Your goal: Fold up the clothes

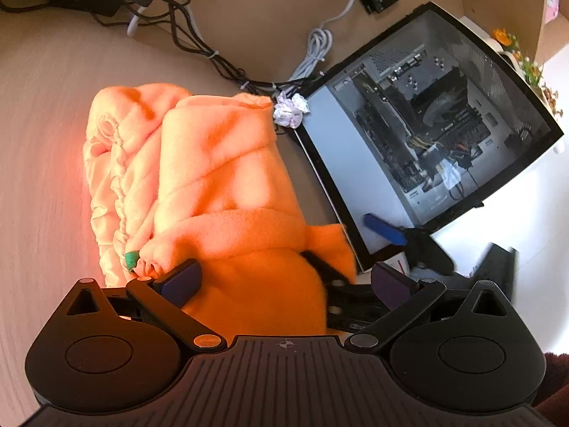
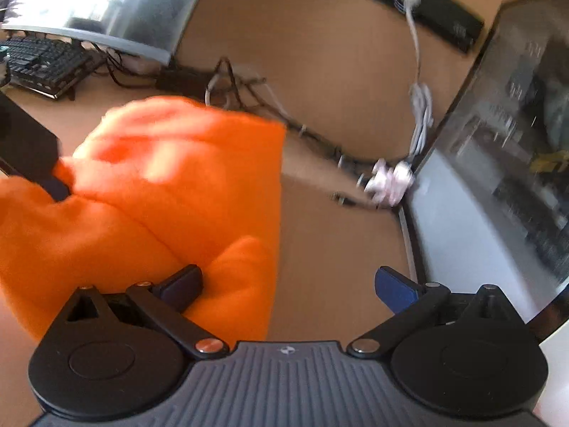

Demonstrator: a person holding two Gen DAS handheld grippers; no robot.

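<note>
An orange fleece garment (image 1: 220, 178) lies bunched on the wooden desk (image 1: 42, 142). It has a paler ruffled edge on its left side and a small green tag (image 1: 131, 259). My left gripper (image 1: 284, 283) is open wide, and the near fold of the fleece lies between its fingers (image 1: 179, 281). In the right wrist view, the fleece (image 2: 160, 178) fills the left half and is blurred. My right gripper (image 2: 288, 286) is open; its left finger (image 2: 183, 283) presses against the cloth and its right finger is over bare desk. The right gripper's blue fingertip (image 1: 386, 229) shows beside the cloth.
A computer case with a glass side panel (image 1: 426, 124) stands close on the right. Bundled cables (image 1: 213, 53) and a crumpled paper (image 1: 291, 108) lie behind the garment. A keyboard (image 2: 42, 64) and a monitor (image 2: 106, 10) sit at the back left.
</note>
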